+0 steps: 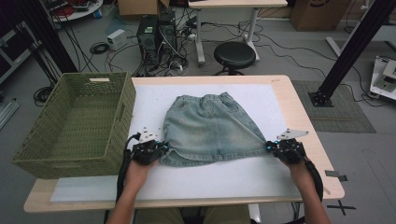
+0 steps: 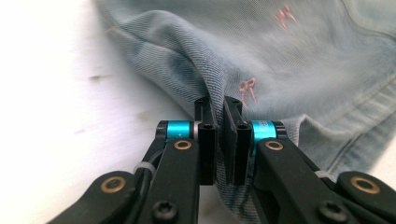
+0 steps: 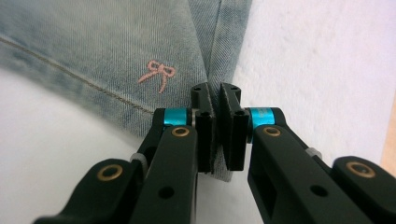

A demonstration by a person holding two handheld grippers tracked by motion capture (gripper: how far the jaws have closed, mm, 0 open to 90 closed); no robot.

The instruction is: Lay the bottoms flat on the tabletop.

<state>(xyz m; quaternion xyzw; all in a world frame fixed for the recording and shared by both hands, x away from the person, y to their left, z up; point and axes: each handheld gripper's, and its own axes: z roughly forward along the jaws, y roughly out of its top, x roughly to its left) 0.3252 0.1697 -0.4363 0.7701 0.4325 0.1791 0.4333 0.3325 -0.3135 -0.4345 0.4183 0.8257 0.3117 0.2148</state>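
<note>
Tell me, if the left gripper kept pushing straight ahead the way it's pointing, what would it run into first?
The denim skirt itself. The left gripper is already shut on its hem corner and points across the skirt, so going on would likely bunch the fabric toward the right gripper.

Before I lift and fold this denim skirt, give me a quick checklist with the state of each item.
1. Left gripper shut on the denim skirt at its lower left corner: ok; the left gripper view shows fabric pinched between the jaws.
2. Right gripper shut on the lower right corner: ok; the right gripper view shows the side seam clamped.
3. Skirt lying flat on the white mat, waistband at the far end: ok.
4. Both layers of fabric caught in each grip: cannot tell.
5. Green basket standing apart from the skirt: ok, though it sits close beside the left gripper.
6. Mat bare around the skirt for folding: ok.
</note>
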